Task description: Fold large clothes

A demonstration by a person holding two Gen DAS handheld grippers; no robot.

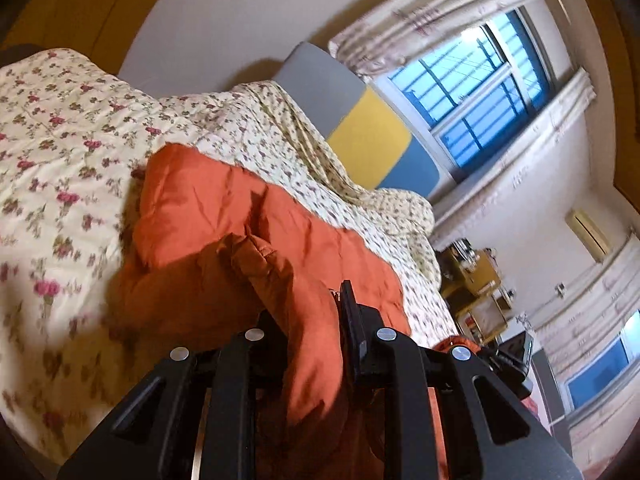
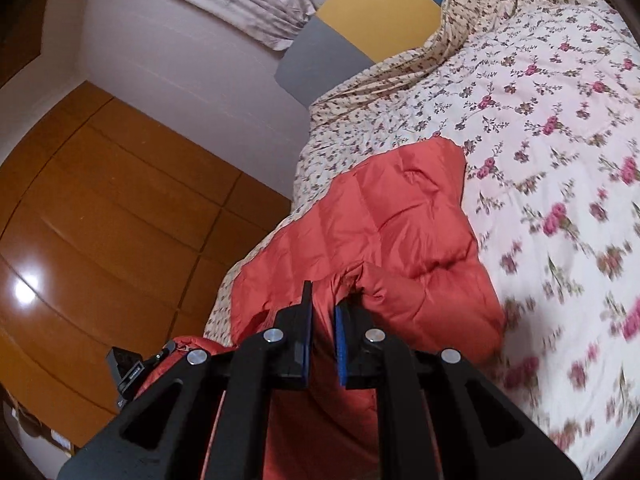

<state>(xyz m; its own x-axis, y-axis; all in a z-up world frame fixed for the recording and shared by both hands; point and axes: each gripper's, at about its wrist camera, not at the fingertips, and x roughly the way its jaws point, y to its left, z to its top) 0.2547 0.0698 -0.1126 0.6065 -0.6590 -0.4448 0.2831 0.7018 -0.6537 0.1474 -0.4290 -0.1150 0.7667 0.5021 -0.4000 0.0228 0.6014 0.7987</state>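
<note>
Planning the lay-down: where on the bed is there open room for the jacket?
Open: the floral quilt beside the orange jacket, stretching to the bunched sheet by the headboard. Crowded: the near bed edge, where both claws grip jacket folds, and the sheet heap.

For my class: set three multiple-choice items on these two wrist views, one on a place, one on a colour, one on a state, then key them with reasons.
1. Where does the padded garment lie?
A. on the floral bedspread
B. on the wooden floor
C. over the curtain

2. What colour is the garment?
A. blue
B. orange-red
C. grey

3. What state is the right tool in?
A. wide open, empty
B. out of view
C. shut on the garment

Key: A, bedspread lies under it; B, its quilted fabric is orange-red; C, fabric sits pinched between the pads, as in the left tool.
</note>
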